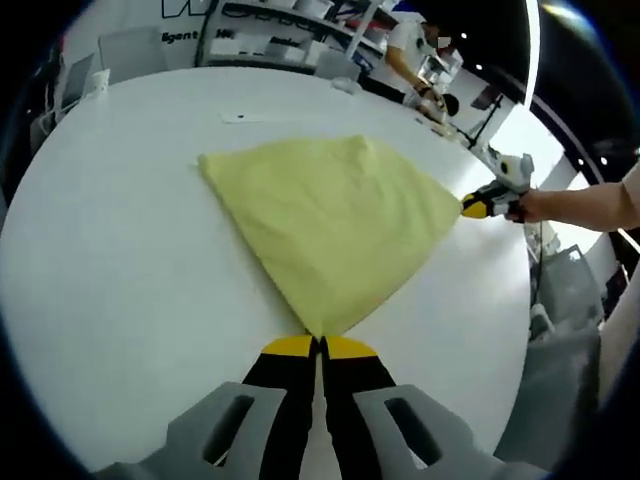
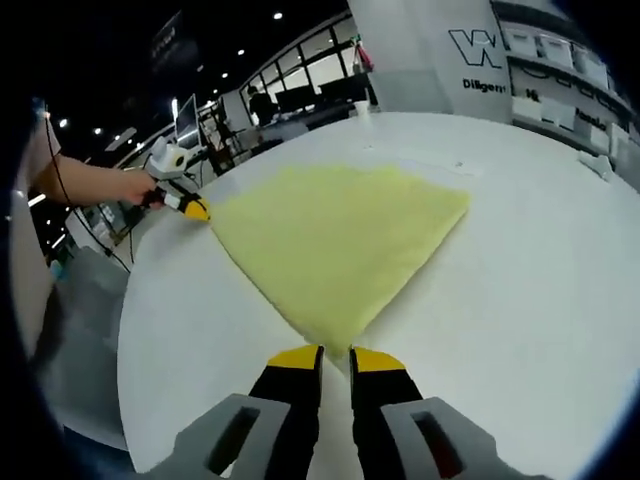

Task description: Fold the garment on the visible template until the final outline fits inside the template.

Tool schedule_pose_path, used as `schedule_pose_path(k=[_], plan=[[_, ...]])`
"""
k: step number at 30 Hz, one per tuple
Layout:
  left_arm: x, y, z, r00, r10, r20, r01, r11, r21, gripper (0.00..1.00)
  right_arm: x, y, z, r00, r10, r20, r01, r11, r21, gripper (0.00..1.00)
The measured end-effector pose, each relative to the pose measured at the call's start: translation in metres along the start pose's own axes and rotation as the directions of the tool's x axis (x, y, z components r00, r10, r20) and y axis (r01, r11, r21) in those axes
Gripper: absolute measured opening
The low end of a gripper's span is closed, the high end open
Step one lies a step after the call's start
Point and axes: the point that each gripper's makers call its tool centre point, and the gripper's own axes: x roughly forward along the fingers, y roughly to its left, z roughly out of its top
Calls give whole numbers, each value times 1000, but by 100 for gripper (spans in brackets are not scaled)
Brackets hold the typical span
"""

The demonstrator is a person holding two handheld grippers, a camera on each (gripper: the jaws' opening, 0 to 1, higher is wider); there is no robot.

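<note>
In the left gripper view, the left gripper [image 1: 319, 346], a pair of black jaws with yellow tips, stands at the bottom with its jaws pressed together on the near corner of the pale yellow fabric garment [image 1: 330, 225]. The garment spreads away from that corner as a flat, roughly triangular shape on the round white table [image 1: 110, 280]. At the garment's right-hand corner, the right gripper [image 1: 476, 207] pinches the fabric, held by the person's hand [image 1: 530, 205]. In the right gripper view, the right gripper [image 2: 334, 357] rises from the bottom with its yellow tips close together at the garment's [image 2: 340, 245] nearest corner; whether they clamp the fabric cannot be told from this view. At the far left corner, the left gripper [image 2: 196, 209] grips the garment edge. Beyond the table, shelving and a lettered white wall [image 2: 470, 50] stand in the background.
</note>
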Motion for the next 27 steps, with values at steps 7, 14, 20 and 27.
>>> schedule_pose_path(k=[7,14,20,27], plan=[[-4,10,-1,1000,22,0,-22,1000,-1,0,-7,1,-4,999,10,-37,-17,985,-173,0],[-9,12,-10,1000,13,-19,-13,1000,5,0,-10,11,-14,996,43,-81,-60,971,-230,0],[-13,3,-18,1000,-7,-10,7,1000,16,0,-9,28,-20,994,68,-80,-82,981,-178,0],[-20,-1,-34,1000,-10,-17,10,999,31,0,-12,38,-29,996,57,-66,-67,985,-158,0]])
